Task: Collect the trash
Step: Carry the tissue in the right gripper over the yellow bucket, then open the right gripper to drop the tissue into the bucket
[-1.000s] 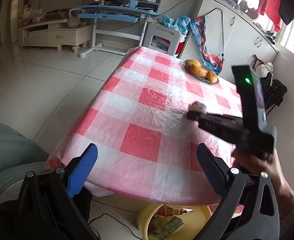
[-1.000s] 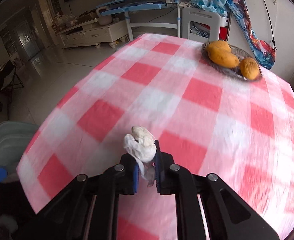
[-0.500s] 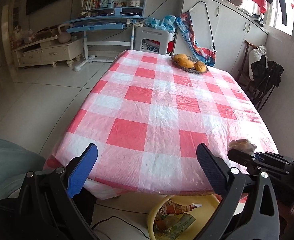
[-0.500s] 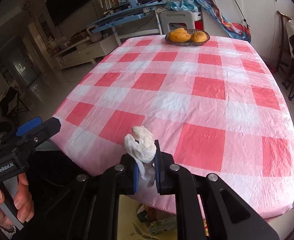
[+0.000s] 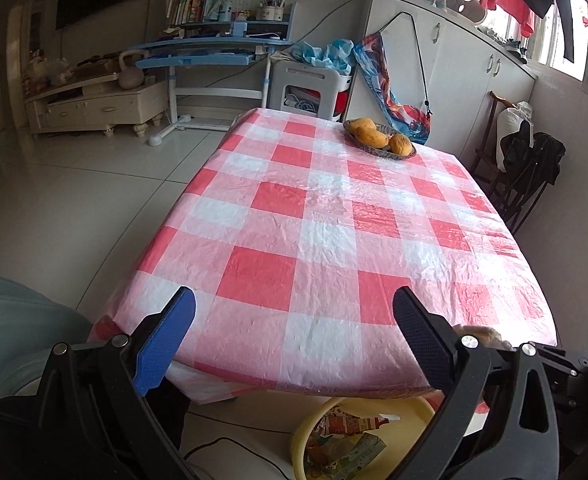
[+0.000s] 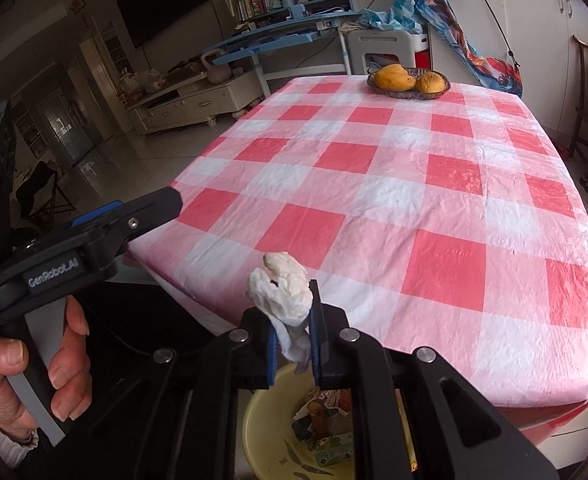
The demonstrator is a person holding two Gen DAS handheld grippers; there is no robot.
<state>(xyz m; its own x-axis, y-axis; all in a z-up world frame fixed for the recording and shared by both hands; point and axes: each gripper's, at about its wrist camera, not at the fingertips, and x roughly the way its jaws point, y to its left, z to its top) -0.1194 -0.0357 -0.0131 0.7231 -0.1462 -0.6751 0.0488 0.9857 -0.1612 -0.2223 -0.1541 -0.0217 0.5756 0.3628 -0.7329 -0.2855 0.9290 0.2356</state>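
**Nearly at the bin: tissue held over the desk's near edge**

Clamped between the pads of the right hand-held gripper [image 6: 290,340], the crumpled white tissue [image 6: 282,288] sits low in the centre of the right wrist view, its bulk bulging above the fingertips and a tail hanging down between them. The jaws are pressed narrow on it. Directly below, at the bottom centre of the same view, the yellow waste bin [image 6: 254,432] stands on the floor, partly tucked under the near edge of the desk [image 6: 446,216], with wrappers and packets already in it.

To do this step well, I would judge that the tissue should be brought fully over the bin's open mouth, clear of the overhanging checked cloth, before the jaws part; the hanging tail could cling to a pad, so a wide release is probably wiser than a slight one. Lowering towards the rim first would lessen the chance of so light a wad drifting onto the floor.

The left hand-held gripper [image 5: 294,344] has its jaws spread wide with nothing between them, low in its own view, pointing across the desk. In the right wrist view it appears at the left edge, gripped by a hand [image 6: 26,368].

Further out, the desk top carries only a basket of yellow fruit [image 6: 410,82] at its far end, upper centre-right.
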